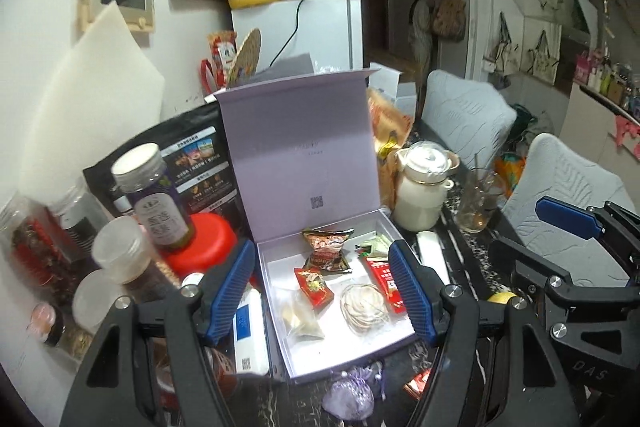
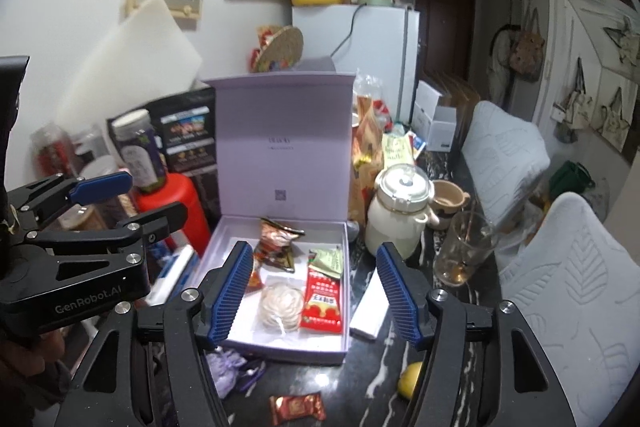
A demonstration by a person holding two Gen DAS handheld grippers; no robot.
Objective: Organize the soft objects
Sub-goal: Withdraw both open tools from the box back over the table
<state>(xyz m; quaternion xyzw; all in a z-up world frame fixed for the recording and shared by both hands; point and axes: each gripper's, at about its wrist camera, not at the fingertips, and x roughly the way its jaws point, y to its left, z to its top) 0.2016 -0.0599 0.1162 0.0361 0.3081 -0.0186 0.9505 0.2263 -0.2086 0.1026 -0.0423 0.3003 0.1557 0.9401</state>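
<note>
On the dark marble tabletop (image 2: 304, 375), an open lavender gift box (image 2: 344, 307) stands with its lid upright, and several soft packets already lie inside: a red sauce sachet (image 2: 323, 301), a pale coiled bundle in clear wrap (image 2: 281, 303) and a crumpled brown snack bag (image 2: 276, 245). Outstanding items sit outside the box, at its near edge: a lilac sachet pouch (image 2: 226, 371) just below the front left corner, and a red-wrapped candy (image 2: 298, 407) nearer the camera, its long axis running left to right.

Left gripper (image 1: 332, 287) hangs above the box, jaws roughly half open, nothing between them. Right gripper (image 2: 316, 291) stands likewise, part open and empty.

Judgement: both remaining items lie below and behind the fingertips, towards the person. The candy sits under the right gripper's span, the pouch beneath its left finger and closer to the left gripper. Either pick requires drawing back and dipping, with jaws closing across the short axis.
</note>
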